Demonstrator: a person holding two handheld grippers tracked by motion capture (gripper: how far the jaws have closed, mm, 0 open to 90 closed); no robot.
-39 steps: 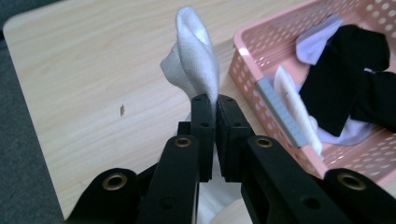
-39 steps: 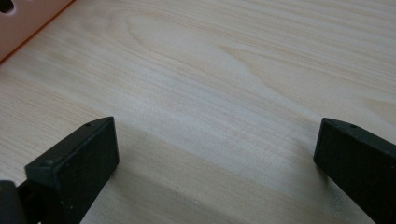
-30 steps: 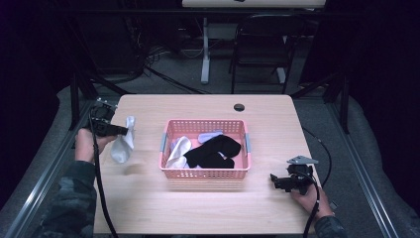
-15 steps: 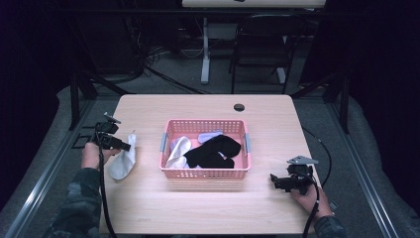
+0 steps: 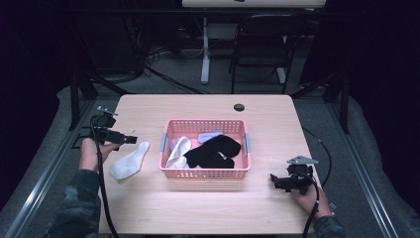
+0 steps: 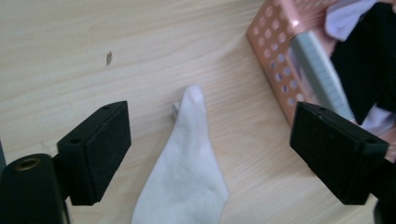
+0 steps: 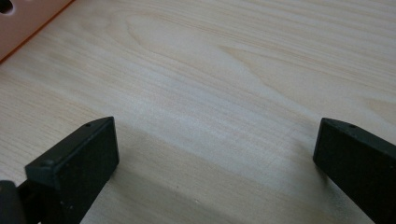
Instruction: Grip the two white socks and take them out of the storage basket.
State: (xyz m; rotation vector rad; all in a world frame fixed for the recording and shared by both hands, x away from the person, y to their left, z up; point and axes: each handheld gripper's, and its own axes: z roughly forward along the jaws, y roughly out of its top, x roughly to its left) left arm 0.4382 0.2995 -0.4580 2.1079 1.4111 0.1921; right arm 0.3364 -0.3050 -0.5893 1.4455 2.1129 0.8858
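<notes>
Listing from my left: the left claw hangs just above the tabletop, jaws wide after just opening, nothing pinched between them. Under it, item one, the white sock, lies flat on the wood, toe toward the claw, apart from the basket. My left claw view gives what the high view cannot: the sock lying loose in the gap, touching neither pad, and a small dark fleck in the wood beyond it.

Item two, the pink basket, sits mid-tabletop with grey handles at both ends. From above I count inside it a second white sock, a black sock and a pale lavender piece at the back wall. The left claw view catches just one corner of it.

Item three, a round black cap, sits near the far edge.

At my right, the right claw hovers low, well clear of the basket. Its own view shows the jaws spread wide over bare wood, with a sliver of pink basket wall at one corner.
</notes>
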